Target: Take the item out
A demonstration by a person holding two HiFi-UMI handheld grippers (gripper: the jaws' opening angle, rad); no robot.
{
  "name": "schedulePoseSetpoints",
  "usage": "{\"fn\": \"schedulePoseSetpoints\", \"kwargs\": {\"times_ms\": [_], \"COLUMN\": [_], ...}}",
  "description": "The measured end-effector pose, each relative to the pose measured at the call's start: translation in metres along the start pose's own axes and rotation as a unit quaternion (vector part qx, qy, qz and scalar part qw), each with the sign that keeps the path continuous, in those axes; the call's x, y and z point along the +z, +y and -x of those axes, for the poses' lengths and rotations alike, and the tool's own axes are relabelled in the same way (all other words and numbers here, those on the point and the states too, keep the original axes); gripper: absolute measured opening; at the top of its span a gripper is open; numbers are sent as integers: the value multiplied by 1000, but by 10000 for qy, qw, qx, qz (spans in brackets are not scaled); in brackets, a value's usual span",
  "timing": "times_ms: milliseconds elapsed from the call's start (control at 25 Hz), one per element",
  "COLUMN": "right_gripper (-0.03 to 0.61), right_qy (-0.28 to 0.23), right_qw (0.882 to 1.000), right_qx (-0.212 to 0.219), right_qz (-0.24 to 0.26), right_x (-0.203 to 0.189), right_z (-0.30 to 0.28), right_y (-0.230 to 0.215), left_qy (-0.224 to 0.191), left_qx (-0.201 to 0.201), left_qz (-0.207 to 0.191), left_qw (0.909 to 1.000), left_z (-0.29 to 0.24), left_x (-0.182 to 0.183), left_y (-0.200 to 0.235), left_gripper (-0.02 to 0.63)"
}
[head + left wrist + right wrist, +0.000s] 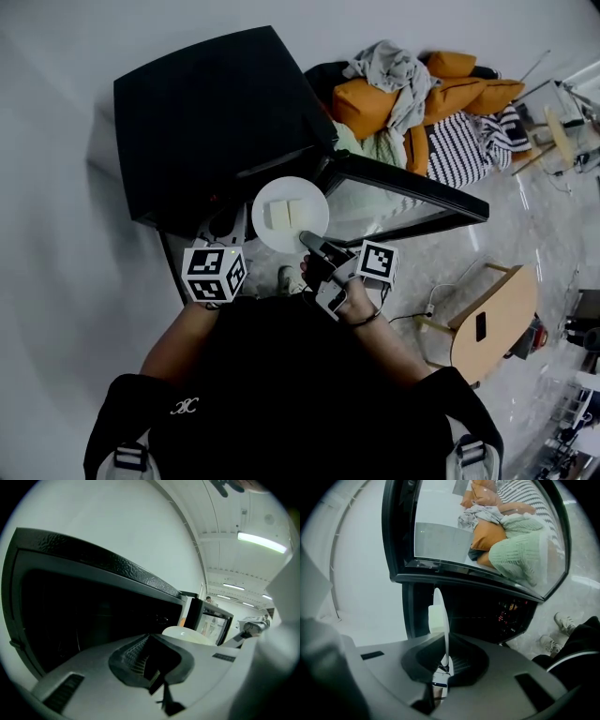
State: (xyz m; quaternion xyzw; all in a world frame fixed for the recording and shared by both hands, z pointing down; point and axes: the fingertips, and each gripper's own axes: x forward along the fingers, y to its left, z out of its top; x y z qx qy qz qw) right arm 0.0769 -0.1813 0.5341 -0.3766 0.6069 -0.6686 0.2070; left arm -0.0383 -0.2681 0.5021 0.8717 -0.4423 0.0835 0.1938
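Since the grip is on one rim only, step: draw the plate (pixel 314 214) level and straight toward the near side. By my read, any tilt slides the load off.
left tongs (pixel 225 225): clenched on nothing. Its own view shows the jaws together (pixel 149 660) with no thing between them. It sits at the near left of the oven mouth, just left of the plate.
left tongs use: free to come under the plate's left rim as a second support, if wanted. Otherwise keep it out of the pull path.
microwave (pixel 216 122): black box, far left, door open. The cavity (pixel 93 620) is dark and I see nothing else inside it.
plate position: at the oven mouth, near side, looks mostly out. Cannot tell if the far rim has cleared the roof edge.
plate contents: two pale flat pieces (pixel 281 214) side by side at the centre, loose on the plate. What they are I cannot tell.
right tongs (pixel 307 239): grasping the plate's near right rim. In its own view (pixel 444 660) the thin rim (pixel 440 620) runs edge-on between the pads.
grip risk: a narrow bite on a smooth rim could let the plate pivot, so move slowly and without twisting.
door (pixel 403 192): swung open to the right, just beside the plate. Keep the right elbow off it.
far right: a heap of cushions and cloths (pixel 412 94) on the floor, well apart from the work.
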Motion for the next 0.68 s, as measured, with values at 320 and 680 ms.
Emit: {"fn": "schedulePoseSetpoints", "kwargs": {"times_ms": [320, 680], "right_gripper": [23, 25], "right_qy": [49, 43], "right_qw": [10000, 10000], "right_qx": [17, -29], "right_qz": [-16, -1], "right_x": [-2, 0], "right_z": [-1, 0], "right_y": [-2, -7], "left_qy": [3, 37], "left_qx": [17, 19], "left_qz": [43, 171], "left_qw": [10000, 9998], "left_z": [-1, -3], "left_x": [-4, -9], "left_y": [1, 3], "left_gripper": [8, 8]}}
